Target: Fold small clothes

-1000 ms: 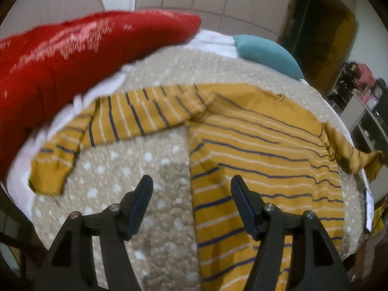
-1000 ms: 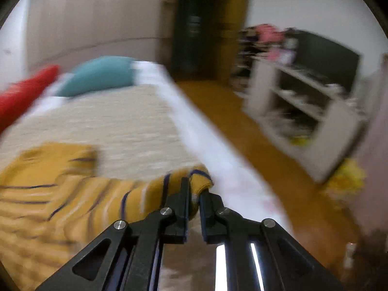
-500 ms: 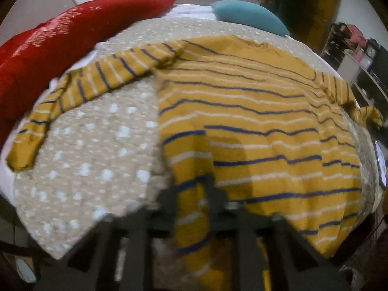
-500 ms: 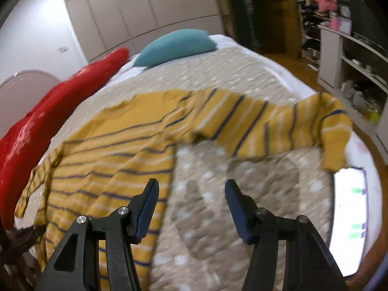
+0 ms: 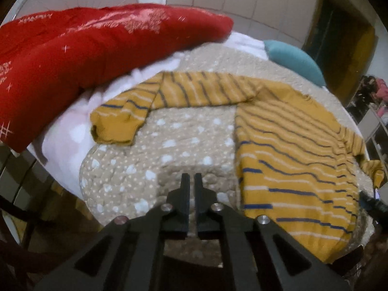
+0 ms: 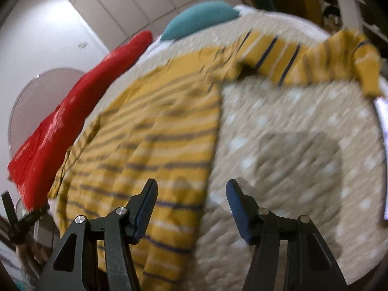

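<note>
A mustard yellow striped sweater (image 5: 291, 150) lies flat on the beige dotted bedspread (image 5: 184, 145), both sleeves spread out. Its left sleeve (image 5: 169, 97) reaches toward the red blanket, with the cuff (image 5: 114, 126) folded down. My left gripper (image 5: 191, 184) is shut and empty, above bare bedspread left of the sweater's hem. In the right wrist view the sweater (image 6: 150, 131) is blurred; its right sleeve (image 6: 315, 58) stretches to the bed's edge. My right gripper (image 6: 191, 194) is open and empty, over the sweater's right side edge near the hem.
A red blanket (image 5: 84, 55) is piled along the left side of the bed. A teal pillow (image 5: 293, 60) lies at the head. A phone with a lit screen (image 6: 382, 121) lies at the right edge. Shelves (image 5: 373, 121) stand right of the bed.
My left gripper has shut and moved left off the sweater's hem to bare bedspread. My right gripper let go of the right sleeve cuff, opened and moved over the sweater's side.
</note>
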A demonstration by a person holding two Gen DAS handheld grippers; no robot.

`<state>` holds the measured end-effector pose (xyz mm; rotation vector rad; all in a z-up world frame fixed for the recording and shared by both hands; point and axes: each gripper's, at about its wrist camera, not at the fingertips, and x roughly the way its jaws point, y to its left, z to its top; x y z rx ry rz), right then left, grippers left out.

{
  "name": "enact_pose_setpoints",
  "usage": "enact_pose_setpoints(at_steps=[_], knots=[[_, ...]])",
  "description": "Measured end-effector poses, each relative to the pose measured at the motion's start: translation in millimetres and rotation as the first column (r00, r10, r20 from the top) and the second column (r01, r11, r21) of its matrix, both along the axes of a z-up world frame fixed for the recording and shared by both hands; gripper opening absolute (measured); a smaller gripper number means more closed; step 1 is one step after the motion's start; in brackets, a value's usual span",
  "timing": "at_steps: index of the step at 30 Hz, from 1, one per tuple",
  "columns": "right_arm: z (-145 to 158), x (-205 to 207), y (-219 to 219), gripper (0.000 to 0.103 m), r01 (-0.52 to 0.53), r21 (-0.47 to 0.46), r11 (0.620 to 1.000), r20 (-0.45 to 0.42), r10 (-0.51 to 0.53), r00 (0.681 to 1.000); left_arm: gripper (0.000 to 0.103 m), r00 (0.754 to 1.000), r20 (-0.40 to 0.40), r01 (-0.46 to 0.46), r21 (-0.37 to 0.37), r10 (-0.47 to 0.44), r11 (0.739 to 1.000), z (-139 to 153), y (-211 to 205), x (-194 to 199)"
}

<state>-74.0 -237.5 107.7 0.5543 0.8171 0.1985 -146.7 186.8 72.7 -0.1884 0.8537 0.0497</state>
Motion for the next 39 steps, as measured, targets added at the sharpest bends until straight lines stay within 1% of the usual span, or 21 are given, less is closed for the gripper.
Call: enact_pose_setpoints(at_steps=[1, 2, 3, 4, 6, 14, 16, 18, 19, 20, 22, 23, 26, 28, 30, 31, 32, 34, 36, 37, 39], knots=[[-4.7, 0.8, 9.6, 0.064, -0.02, -0.002, 1.0, -0.007, 0.02, 1.0, 0.026, 1.0, 0.007, 0.009, -0.002, -0.009, 1.0, 1.7, -5.3, 0.2], [-7.0, 0.3, 20.0, 0.06, -0.024, -0.026, 0.999, 0.0, 0.024, 1.0, 0.036, 1.0, 0.015, 0.019, -0.005, -0.019, 1.0, 4.3, -12.1, 2.2], [-5.0, -1.1, 30.7, 0.047, -0.039, -0.064, 0.997, 0.017, 0.041, 0.999, 0.048, 0.999, 0.025, 0.03, -0.01, -0.03, 0.999, 6.2, -18.6, 3.9], [-5.2, 0.1, 35.0, 0.008, -0.069, -0.065, 0.995, 0.021, 0.07, 0.997, 0.049, 0.998, 0.033, 0.046, -0.016, -0.046, 0.999, 8.1, -26.4, 6.8], [-5.3, -0.2, 37.3, 0.009, -0.092, -0.062, 0.994, 0.002, 0.092, 0.996, 0.049, 0.996, 0.032, 0.082, -0.021, -0.081, 0.996, 9.3, -40.9, 12.1], [-12.3, -67.2, 7.8, 0.003, -0.056, -0.262, 0.963, -0.124, 0.024, 0.992, 0.049, 0.986, 0.02, 0.168, -0.004, -0.168, 0.986, 1.6, -75.9, 15.5], [-8.2, -73.2, -10.6, 0.005, -0.026, -0.191, 0.981, -0.079, 0.011, 0.997, 0.053, 0.984, 0.017, 0.178, -0.013, -0.178, 0.984, 0.5, -81.5, 20.1], [0.9, -67.4, -45.0, 0.017, 0.071, -0.126, 0.99, -0.044, -0.077, 0.996, 0.057, 0.982, 0.017, 0.187, -0.025, -0.187, 0.982, 0.8, -88.0, 24.8], [11.0, -61.5, -71.0, 0.032, 0.154, -0.126, 0.98, -0.011, -0.156, 0.988, 0.058, 0.98, 0.022, 0.197, -0.035, -0.196, 0.98, 1.4, -91.6, 27.0], [23.9, -55.4, -99.0, 0.05, 0.251, -0.165, 0.954, 0.041, -0.247, 0.968, 0.059, 0.979, 0.025, 0.205, -0.041, -0.204, 0.978, 1.7, -94.5, 28.0], [41.2, -40.5, -148.5, 0.071, 0.402, -0.254, 0.88, 0.104, -0.388, 0.916, 0.062, 0.974, 0.027, 0.228, -0.04, -0.227, 0.973, 0.8, -102.3, 30.8], [45.1, -29.4, -171.6, 0.072, 0.441, -0.269, 0.856, 0.105, -0.43, 0.897, 0.062, 0.971, 0.024, 0.238, -0.036, -0.238, 0.971, -0.7, -106.0, 32.1], [40.3, 5.1, -221.2, 0.072, 0.485, -0.294, 0.823, 0.036, -0.498, 0.867, 0.062, 0.967, 0.004, 0.253, -0.029, -0.253, 0.967, -6.7, -116.1, 36.6], [28.4, 28.1, -246.9, 0.072, 0.464, -0.327, 0.823, -0.019, -0.497, 0.868, 0.062, 0.967, -0.015, 0.255, -0.029, -0.256, 0.966, -11.2, -121.0, 40.3], [16.7, 50.2, -260.2, 0.021, 0.39, -0.266, 0.882, -0.08, -0.423, 0.903, 0.062, 0.966, -0.026, 0.256, -0.025, -0.257, 0.966, -12.3, -125.6, 43.5], [10.8, 59.3, -268.4, 0.007, 0.345, -0.212, 0.914, -0.121, -0.375, 0.919, 0.062, 0.966, -0.026, 0.258, -0.022, -0.259, 0.966, -11.6, -126.6, 44.3], [12.1, 62.3, -277.6, 0.007, 0.356, -0.208, 0.911, -0.126, -0.386, 0.914, 0.062, 0.965, -0.025, 0.262, -0.018, -0.262, 0.965, -10.9, -127.1, 45.5], [20.4, 60.1, -296.5, 0.007, 0.427, -0.235, 0.873, -0.098, -0.458, 0.884, 0.062, 0.965, -0.021, 0.261, -0.005, -0.262, 0.965, -8.8, -128.8, 50.0], [27.9, 46.3, -305.8, 0.009, 0.52, -0.281, 0.807, -0.096, -0.563, 0.821, 0.062, 0.967, -0.025, 0.255, -0.002, -0.255, 0.967, -8.4, -129.8, 55.3], [30.1, 42.3, -315.1, 0.014, 0.57, -0.33, 0.753, -0.103, -0.629, 0.771, 0.062, 0.969, -0.031, 0.247, -0.001, -0.247, 0.969, -9.0, -131.0, 59.4], [34.7, 36.5, -318.2, 0.022, 0.606, -0.405, 0.684, -0.103, -0.693, 0.713, 0.062, 0.97, -0.039, 0.241, -0.007, -0.241, 0.97, -10.7, -133.7, 65.5]])
